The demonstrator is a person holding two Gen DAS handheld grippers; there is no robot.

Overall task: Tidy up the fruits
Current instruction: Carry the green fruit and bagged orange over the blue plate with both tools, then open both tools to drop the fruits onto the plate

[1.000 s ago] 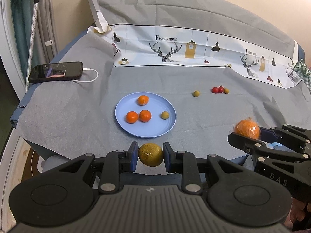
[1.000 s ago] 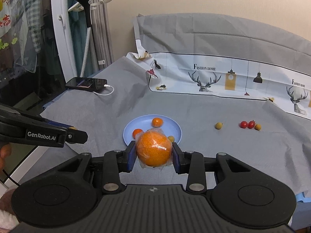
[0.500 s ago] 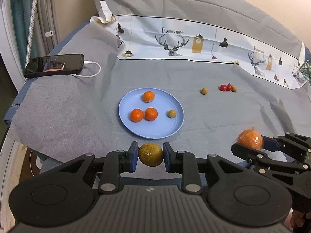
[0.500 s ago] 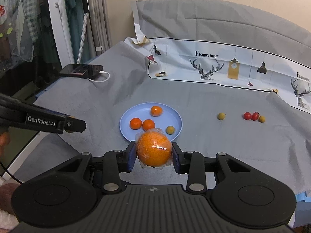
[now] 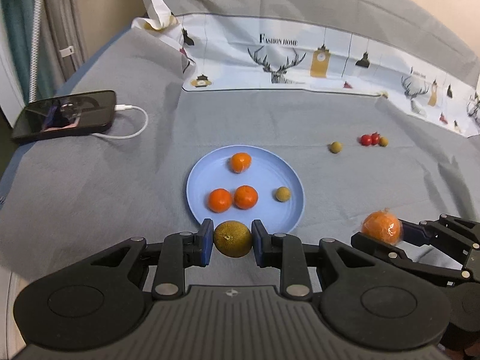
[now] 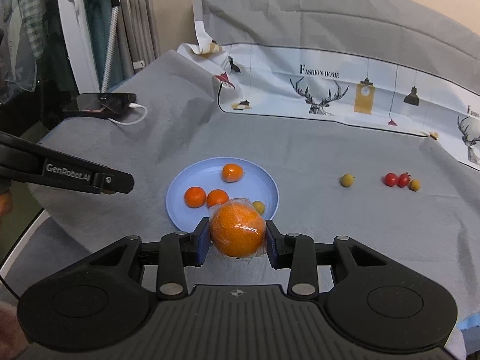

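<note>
My left gripper point(image 5: 232, 241) is shut on a round olive-green fruit point(image 5: 232, 239), held above the near rim of the blue plate point(image 5: 267, 222). The plate holds three small oranges point(image 5: 220, 200) and a small green fruit point(image 5: 282, 194). My right gripper point(image 6: 237, 237) is shut on a plastic-wrapped orange point(image 6: 237, 230), held over the plate's point(image 6: 180, 207) near right edge. It shows in the left wrist view point(image 5: 381, 228) at right. A loose green fruit point(image 5: 335, 147), two cherry tomatoes point(image 5: 369, 139) and another small green fruit point(image 5: 383, 141) lie on the grey cloth right of the plate.
A phone point(image 5: 66, 115) with a white charging cable point(image 5: 132, 126) lies at the far left of the cloth. A printed deer-pattern sheet point(image 5: 300, 66) runs along the back. The table edge drops off at the left and front. The left gripper's arm point(image 6: 66, 174) crosses the right wrist view.
Both grippers have moved forward and lower toward the plate, each still holding its fruit. The plate and loose fruits have not moved.
</note>
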